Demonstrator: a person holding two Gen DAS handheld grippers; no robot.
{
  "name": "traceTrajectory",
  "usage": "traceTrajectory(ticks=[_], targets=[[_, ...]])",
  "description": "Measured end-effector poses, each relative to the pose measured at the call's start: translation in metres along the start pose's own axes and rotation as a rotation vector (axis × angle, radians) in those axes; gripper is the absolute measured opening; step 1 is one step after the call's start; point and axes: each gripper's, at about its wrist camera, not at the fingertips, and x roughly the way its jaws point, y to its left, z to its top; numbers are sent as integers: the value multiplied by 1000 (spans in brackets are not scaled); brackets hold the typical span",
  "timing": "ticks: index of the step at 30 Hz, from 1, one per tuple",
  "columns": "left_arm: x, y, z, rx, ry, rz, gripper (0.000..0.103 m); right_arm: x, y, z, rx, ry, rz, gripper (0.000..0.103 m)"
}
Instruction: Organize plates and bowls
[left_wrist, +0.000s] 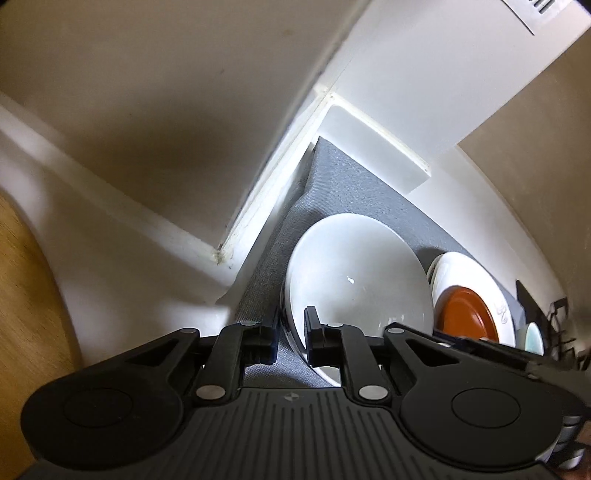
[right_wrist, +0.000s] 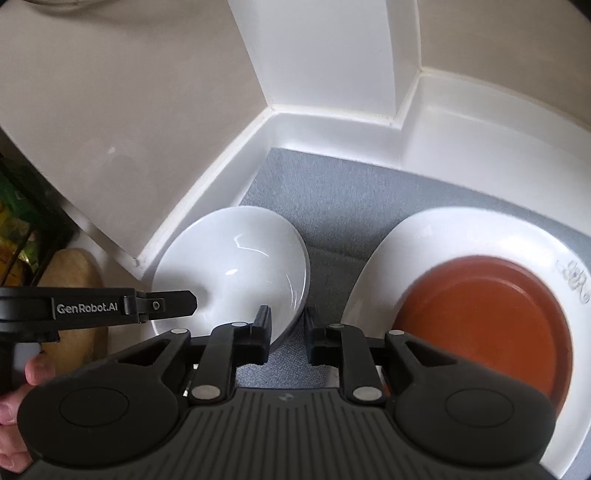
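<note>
A white bowl (left_wrist: 354, 273) (right_wrist: 236, 266) sits on a grey mat (right_wrist: 332, 184) in a corner between white walls. My left gripper (left_wrist: 293, 332) is shut on the bowl's near left rim, one finger inside and one outside. From the right wrist view, the left gripper (right_wrist: 188, 302) reaches in from the left. My right gripper (right_wrist: 288, 332) straddles the bowl's right rim. Its left finger is inside the bowl, and mat shows between the rim and its right finger. To the right, an orange plate (right_wrist: 487, 325) (left_wrist: 465, 314) lies on a large white plate (right_wrist: 443, 236) (left_wrist: 469, 266).
White skirting (right_wrist: 332, 125) and beige walls close in the mat's far and left sides. A teal dish (left_wrist: 533, 334) and a black wire rack (left_wrist: 557, 317) lie beyond the plates. A person's hand (right_wrist: 33, 369) holds the left gripper. Wooden flooring (left_wrist: 29, 295) shows at the left.
</note>
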Motion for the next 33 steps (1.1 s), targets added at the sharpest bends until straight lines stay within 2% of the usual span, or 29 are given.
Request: traceTrajectory(ticks=[2, 5, 9, 15, 20, 25, 29, 33], targets=[[-1, -4, -2, 55, -8, 12, 15, 4, 3, -2, -4, -5, -18, 22], [-4, -7, -6, 84, -5, 50, 12, -1, 6, -6, -3, -15, -6, 20], [-14, -7, -10, 52, 20, 21, 11, -20, 6, -13, -3, -40, 11, 20], [-41, -43, -17, 79, -15, 49, 11, -57, -10, -14, 23, -88, 45, 20], [-61, -93, -19, 112, -31, 25, 11, -103, -39, -15, 9, -151, 44, 20], [-73, -163, -29, 205, -50, 10, 11, -157, -83, -21, 33, -222, 27, 20], [-79, -211, -37, 264, -57, -26, 11, -195, -131, -29, 105, -295, 61, 20], [-75, -255, -45, 311, -36, -44, 11, -220, -171, -40, 156, -353, 60, 20]])
